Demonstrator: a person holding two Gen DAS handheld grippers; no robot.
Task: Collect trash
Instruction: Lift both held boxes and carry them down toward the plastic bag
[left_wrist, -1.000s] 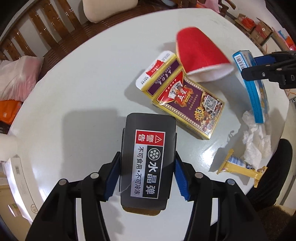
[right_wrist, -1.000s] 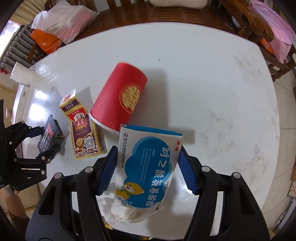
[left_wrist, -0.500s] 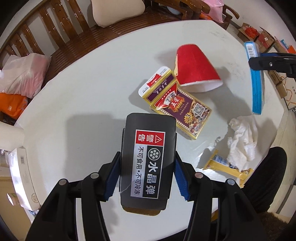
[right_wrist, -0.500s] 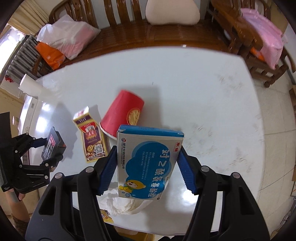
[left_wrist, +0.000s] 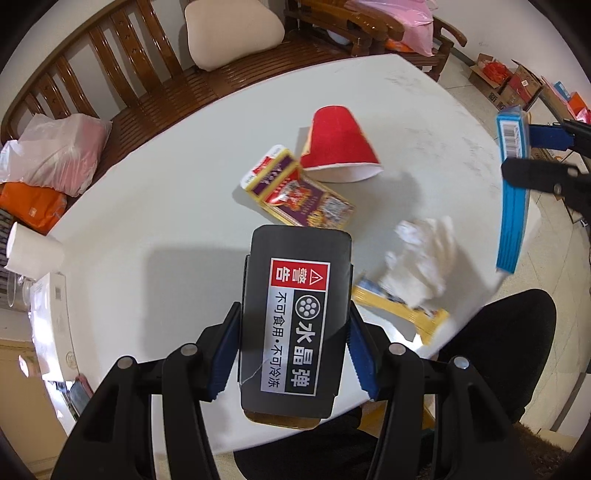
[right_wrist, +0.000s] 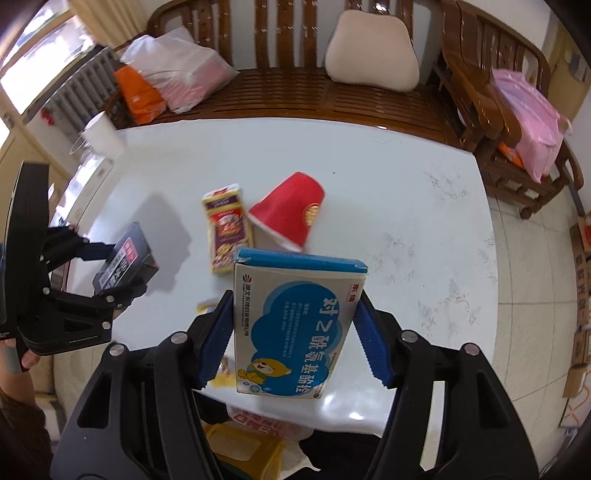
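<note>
My left gripper (left_wrist: 293, 354) is shut on a black box (left_wrist: 295, 317) with a red warning label, held above the near edge of the white table (left_wrist: 166, 192). My right gripper (right_wrist: 295, 343) is shut on a blue and white medicine box (right_wrist: 291, 328), also lifted above the table edge. On the table lie a tipped red paper cup (left_wrist: 338, 146), a purple and gold card box (left_wrist: 295, 195), a crumpled white tissue (left_wrist: 421, 258) and a yellow wrapper (left_wrist: 402, 314). The left gripper with the black box (right_wrist: 125, 258) shows at the left of the right wrist view.
A wooden bench (right_wrist: 295, 88) with a beige cushion (right_wrist: 373, 51) and plastic bags (right_wrist: 177, 70) stands behind the table. A black chair seat (left_wrist: 517, 350) is at the near right. A yellow pack and other trash (right_wrist: 243, 443) lie below the table edge.
Both grippers have risen and pulled back from the table with their boxes still held. The items on the table now look smaller and farther away.
</note>
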